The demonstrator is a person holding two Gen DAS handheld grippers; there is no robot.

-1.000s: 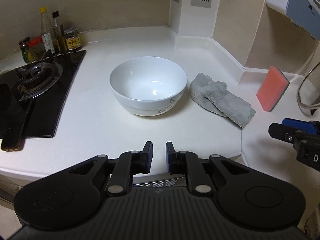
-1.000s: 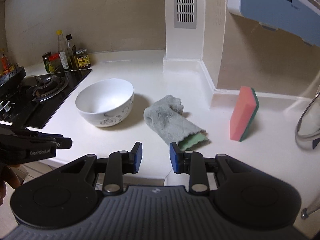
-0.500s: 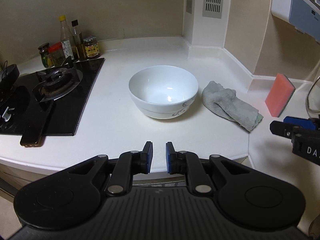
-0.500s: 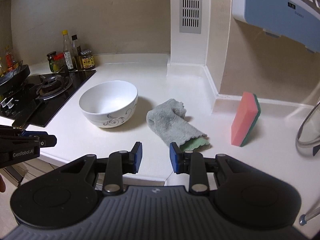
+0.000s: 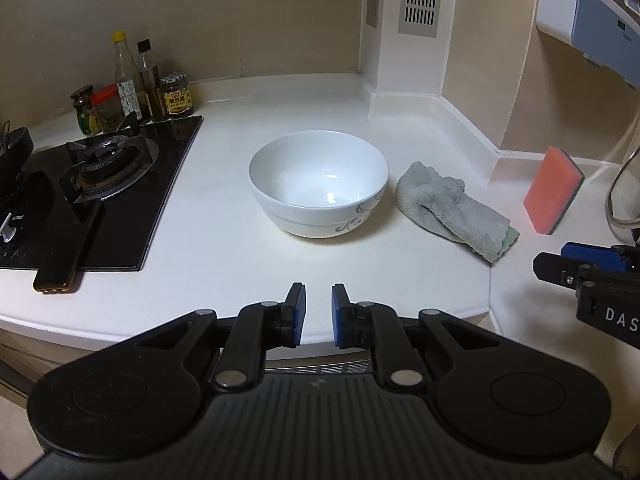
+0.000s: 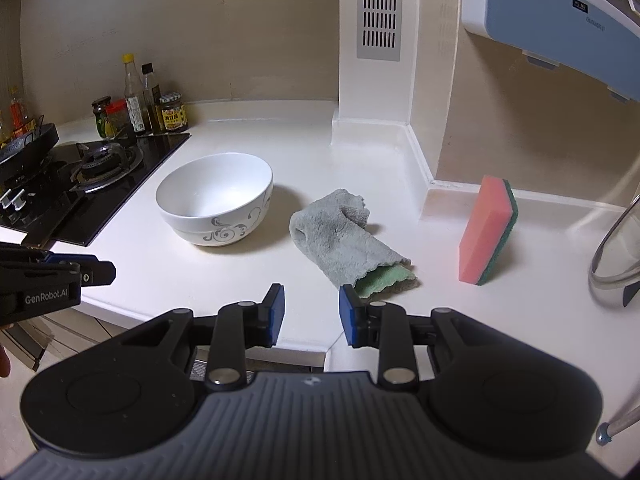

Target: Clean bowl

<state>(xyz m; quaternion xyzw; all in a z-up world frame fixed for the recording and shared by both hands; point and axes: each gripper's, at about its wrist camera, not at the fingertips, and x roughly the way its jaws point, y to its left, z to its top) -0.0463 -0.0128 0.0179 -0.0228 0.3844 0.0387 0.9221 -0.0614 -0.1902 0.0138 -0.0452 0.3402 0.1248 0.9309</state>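
Observation:
A white bowl (image 5: 319, 182) (image 6: 216, 198) with a grey scroll pattern stands upright on the white counter (image 5: 240, 248). To its right lies a crumpled grey cloth (image 5: 452, 210) (image 6: 340, 236). A pink and green sponge (image 5: 552, 190) (image 6: 488, 230) stands on edge further right. My left gripper (image 5: 318, 306) hovers over the counter's front edge, short of the bowl, its blue pads a narrow gap apart with nothing between. My right gripper (image 6: 311, 308) is open and empty, just short of the cloth's near end. Each gripper shows at the edge of the other's view.
A black gas hob (image 5: 96, 184) takes up the left side, with a dark phone (image 5: 68, 248) lying at its front. Bottles and jars (image 5: 136, 84) stand at the back left. A wall-mounted appliance (image 6: 560, 12) hangs top right; a metal tap curve (image 6: 612, 252) is at far right.
In the left wrist view the bowl, cloth and hob have shifted right and look further off. In the right wrist view the scene has barely shifted. Neither gripper's jaws changed.

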